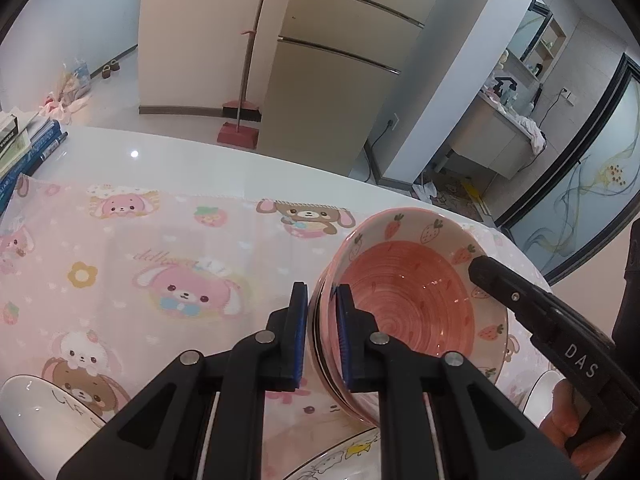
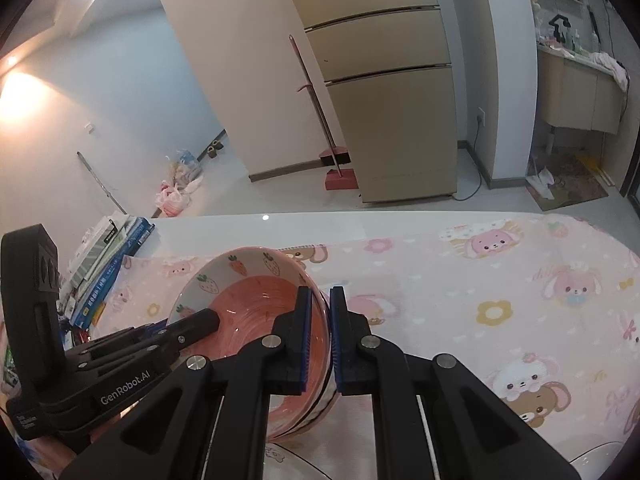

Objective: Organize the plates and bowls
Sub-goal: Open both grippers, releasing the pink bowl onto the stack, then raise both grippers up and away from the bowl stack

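A nested stack of pink bowls with strawberry prints is held tilted between both grippers. My left gripper is shut on the stack's left rim, one pad inside and one outside. My right gripper is shut on the opposite rim of the bowls in the same way. Each gripper shows in the other's view: the right gripper at the far rim, the left gripper at the left rim. Just under the stack lies a white plate with cartoon drawings; I cannot tell whether they touch.
A pink cartoon cloth covers the white table. More white plates sit at the lower left and lower right. Books are piled at the table's left end. Behind stand a fridge and a broom.
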`<state>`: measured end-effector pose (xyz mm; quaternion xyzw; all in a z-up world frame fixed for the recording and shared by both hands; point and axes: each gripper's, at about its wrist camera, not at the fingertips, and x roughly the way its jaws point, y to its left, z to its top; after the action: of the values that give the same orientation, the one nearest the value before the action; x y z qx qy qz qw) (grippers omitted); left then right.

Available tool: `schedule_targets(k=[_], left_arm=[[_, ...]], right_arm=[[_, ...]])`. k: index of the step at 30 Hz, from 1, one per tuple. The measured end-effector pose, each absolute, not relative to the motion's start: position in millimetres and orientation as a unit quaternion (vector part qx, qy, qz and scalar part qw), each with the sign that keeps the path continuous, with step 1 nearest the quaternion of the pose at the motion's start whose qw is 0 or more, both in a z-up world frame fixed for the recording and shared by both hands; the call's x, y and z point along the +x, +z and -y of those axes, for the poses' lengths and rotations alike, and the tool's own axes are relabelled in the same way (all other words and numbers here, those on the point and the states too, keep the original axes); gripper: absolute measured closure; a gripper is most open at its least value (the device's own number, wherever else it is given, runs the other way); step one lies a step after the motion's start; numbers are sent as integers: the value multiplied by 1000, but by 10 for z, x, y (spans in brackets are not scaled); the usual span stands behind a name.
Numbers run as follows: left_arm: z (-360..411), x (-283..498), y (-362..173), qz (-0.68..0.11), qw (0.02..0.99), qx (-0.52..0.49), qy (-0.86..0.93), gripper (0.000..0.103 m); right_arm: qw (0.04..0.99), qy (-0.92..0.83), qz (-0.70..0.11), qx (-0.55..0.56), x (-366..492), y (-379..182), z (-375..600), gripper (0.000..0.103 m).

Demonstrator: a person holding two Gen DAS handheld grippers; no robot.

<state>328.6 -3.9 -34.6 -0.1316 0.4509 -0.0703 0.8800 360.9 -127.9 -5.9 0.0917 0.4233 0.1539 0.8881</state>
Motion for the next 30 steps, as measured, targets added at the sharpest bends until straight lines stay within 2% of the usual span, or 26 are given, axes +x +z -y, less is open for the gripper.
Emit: schedule_targets(k=[3,5,7,10,14,15,16,17,18,21,25,30], left_arm=[[40,3279,-321,-449,881,-130,-68,90],[27,3248,-251,-435,889,-128,-67,84],[20,3194,-169,-418,897,-125,-69,67],[-10,3125,-45,-396,909,-116,-61,53],[-7,2995,194,-358,926,-97,-62,42],[-8,2958,261,-348,931,-94,-63,35],[-14,2915,332,-337,935,-91,-63,28],[-18,2866,418,-322,940,-89,-63,26],[-30,2817,495,-310,945,-86,-63,23],[-60,2654,739,-271,958,-76,-56,17],[-118,2421,1091,-221,970,-81,-58,6],[-123,2016,1547,-152,987,-34,-45,1]], right_arm=[[896,147,-411,85,3565,23,1263,94],[903,143,-396,81,3510,118,1269,94],[909,143,-382,81,3462,219,1285,94],[915,136,-372,76,3400,365,1313,94],[928,125,-345,61,3284,590,1365,93],[929,127,-341,63,3258,639,1385,91],[931,130,-335,67,3219,711,1417,82],[933,129,-329,70,3188,762,1431,72],[936,128,-320,71,3145,821,1455,68],[948,119,-289,64,2972,1043,1496,64],[960,116,-250,58,2725,1355,1523,48],[968,131,-209,56,2331,1802,1471,43]])
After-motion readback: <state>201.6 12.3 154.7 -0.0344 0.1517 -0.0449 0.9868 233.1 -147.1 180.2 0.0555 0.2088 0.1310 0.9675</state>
